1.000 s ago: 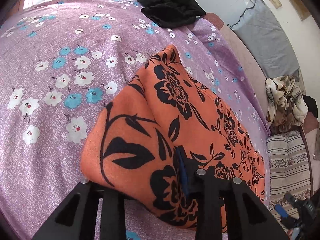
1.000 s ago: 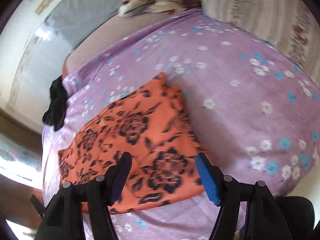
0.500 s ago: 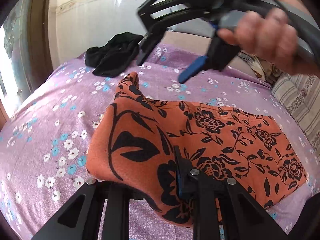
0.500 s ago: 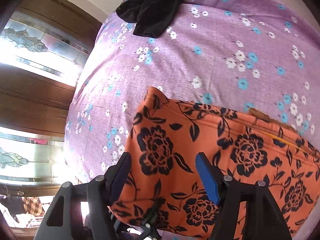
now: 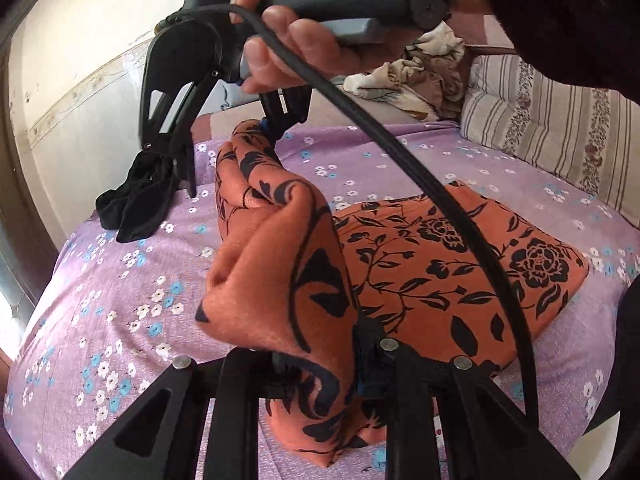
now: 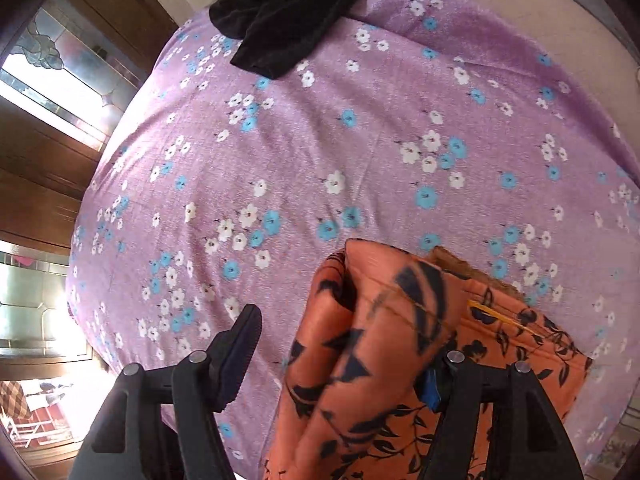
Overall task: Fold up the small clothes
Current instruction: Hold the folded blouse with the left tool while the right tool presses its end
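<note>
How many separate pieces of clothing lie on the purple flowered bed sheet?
2. The orange cloth with black flowers lies in the middle, one edge lifted. The crumpled black garment lies at the far edge near the wall. More clothes are heaped beyond the sheet, and some may be hidden.

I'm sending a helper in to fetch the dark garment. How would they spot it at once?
Start from the bed with the purple flowered sheet. At its far corner, near the wall, a crumpled black garment lies alone. It is plain and dark, unlike the orange cloth with black flowers that the grippers are handling.
</note>
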{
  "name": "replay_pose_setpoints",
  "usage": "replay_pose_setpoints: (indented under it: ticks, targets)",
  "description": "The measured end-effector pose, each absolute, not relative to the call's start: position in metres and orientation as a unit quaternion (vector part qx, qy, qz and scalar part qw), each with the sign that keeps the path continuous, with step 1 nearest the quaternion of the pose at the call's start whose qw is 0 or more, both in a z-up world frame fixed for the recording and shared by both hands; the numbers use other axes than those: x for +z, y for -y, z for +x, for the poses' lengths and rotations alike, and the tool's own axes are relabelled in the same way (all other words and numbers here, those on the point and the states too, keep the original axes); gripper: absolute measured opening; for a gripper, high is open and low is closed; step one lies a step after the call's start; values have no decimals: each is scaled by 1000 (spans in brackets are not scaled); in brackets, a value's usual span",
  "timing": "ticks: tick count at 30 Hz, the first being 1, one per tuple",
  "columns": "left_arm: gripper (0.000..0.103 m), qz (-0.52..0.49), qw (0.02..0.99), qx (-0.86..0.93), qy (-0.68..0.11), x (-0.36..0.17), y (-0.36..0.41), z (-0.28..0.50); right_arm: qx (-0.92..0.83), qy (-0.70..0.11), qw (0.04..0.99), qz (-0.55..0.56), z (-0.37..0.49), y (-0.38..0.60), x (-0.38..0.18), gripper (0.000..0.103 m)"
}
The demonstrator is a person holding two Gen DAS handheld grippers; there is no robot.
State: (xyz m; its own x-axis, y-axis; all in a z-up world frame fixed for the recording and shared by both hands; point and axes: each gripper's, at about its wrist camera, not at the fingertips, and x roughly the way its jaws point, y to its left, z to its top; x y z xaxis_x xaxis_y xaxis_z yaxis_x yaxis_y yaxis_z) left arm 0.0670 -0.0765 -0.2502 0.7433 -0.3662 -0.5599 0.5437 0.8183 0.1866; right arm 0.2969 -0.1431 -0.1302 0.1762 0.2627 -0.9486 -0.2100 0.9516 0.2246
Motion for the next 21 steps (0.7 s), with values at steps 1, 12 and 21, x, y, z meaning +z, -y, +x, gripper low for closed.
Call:
replay_pose_setpoints:
  ticks: [1, 12, 21]
  targets:
    - [22, 179, 916, -249, -258, -252, 80, 65, 155, -613, 775, 18, 291, 152, -127, 35]
    - [22, 164, 873, -365, -280, -233, 128, 48, 143, -512, 831, 163, 207, 319, -153, 15]
    - [22, 89, 800, -486, -341, -241, 221, 75, 83, -494, 822, 270, 201, 453, -208, 14]
